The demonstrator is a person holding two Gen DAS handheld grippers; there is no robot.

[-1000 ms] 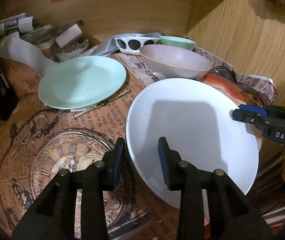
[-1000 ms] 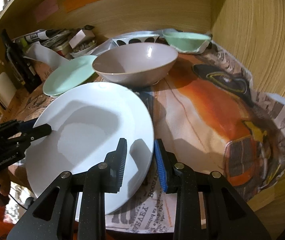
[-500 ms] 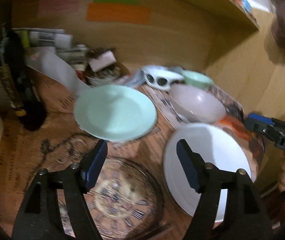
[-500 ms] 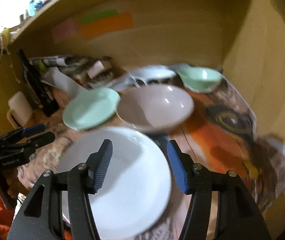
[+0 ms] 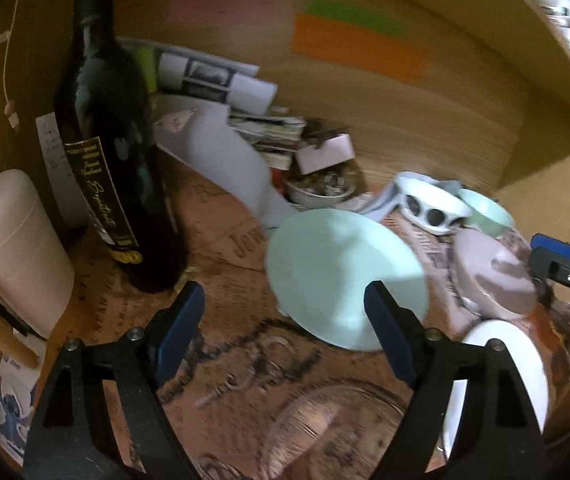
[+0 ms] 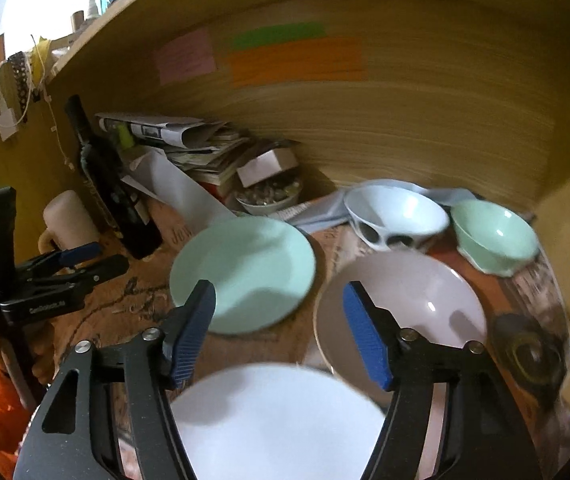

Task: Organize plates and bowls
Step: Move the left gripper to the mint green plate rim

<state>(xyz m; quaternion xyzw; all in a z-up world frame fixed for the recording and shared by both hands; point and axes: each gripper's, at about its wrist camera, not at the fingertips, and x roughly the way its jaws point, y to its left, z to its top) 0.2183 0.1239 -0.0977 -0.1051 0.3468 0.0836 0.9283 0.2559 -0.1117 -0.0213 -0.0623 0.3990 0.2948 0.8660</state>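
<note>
A white plate lies at the near edge of the printed cloth; it also shows at lower right as the white plate. Beyond it sit a mint plate and a wide pinkish bowl. Further back stand a white patterned bowl and a small mint bowl. My left gripper hangs above the cloth, jaws opening, nothing between them. My right gripper hovers over the white plate's far rim, jaws opening, nothing between them.
A dark bottle and a cream mug stand at the left. Stacked papers and a small filled dish crowd the back. Wooden walls close the back and right side.
Both grippers let go of the white plate, opened wide, and lifted up and back. The left view swung left toward the bottle; the plate now lies flat on the cloth.
</note>
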